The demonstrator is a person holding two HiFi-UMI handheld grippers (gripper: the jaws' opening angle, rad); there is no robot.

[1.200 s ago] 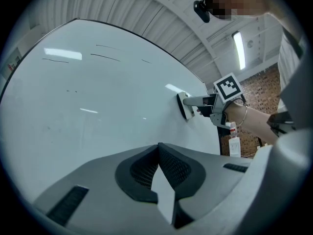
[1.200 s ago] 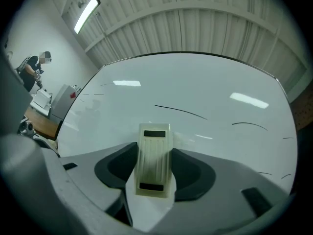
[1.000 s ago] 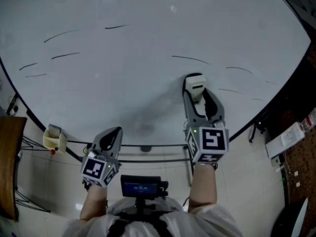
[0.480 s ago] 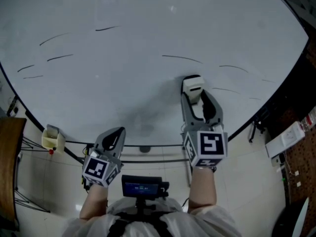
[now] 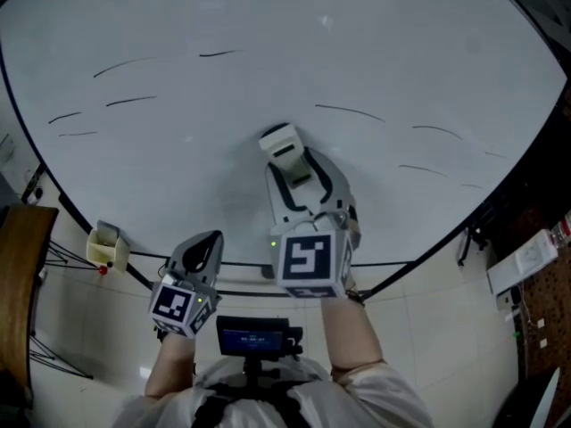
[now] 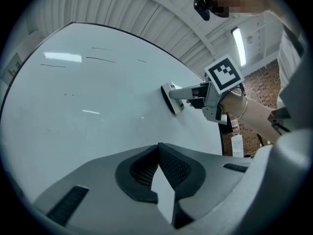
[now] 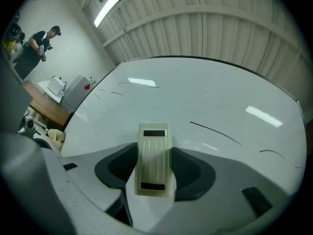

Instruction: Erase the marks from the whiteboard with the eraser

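Your right tool (image 5: 290, 169) clamps the cream, ribbed, rectangular eraser (image 5: 279, 139) flat against the glossy whiteboard (image 5: 375, 52), centre frame; your left tool (image 5: 205, 242), lower left, is closed and empty.

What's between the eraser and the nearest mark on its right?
Only bare whiteboard: in the head view nothing separates the eraser from that mark.

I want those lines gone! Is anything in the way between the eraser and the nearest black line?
No, nothing visible. The right claw holds the eraser on the whiteboard, and only bare board lies before the nearest line.
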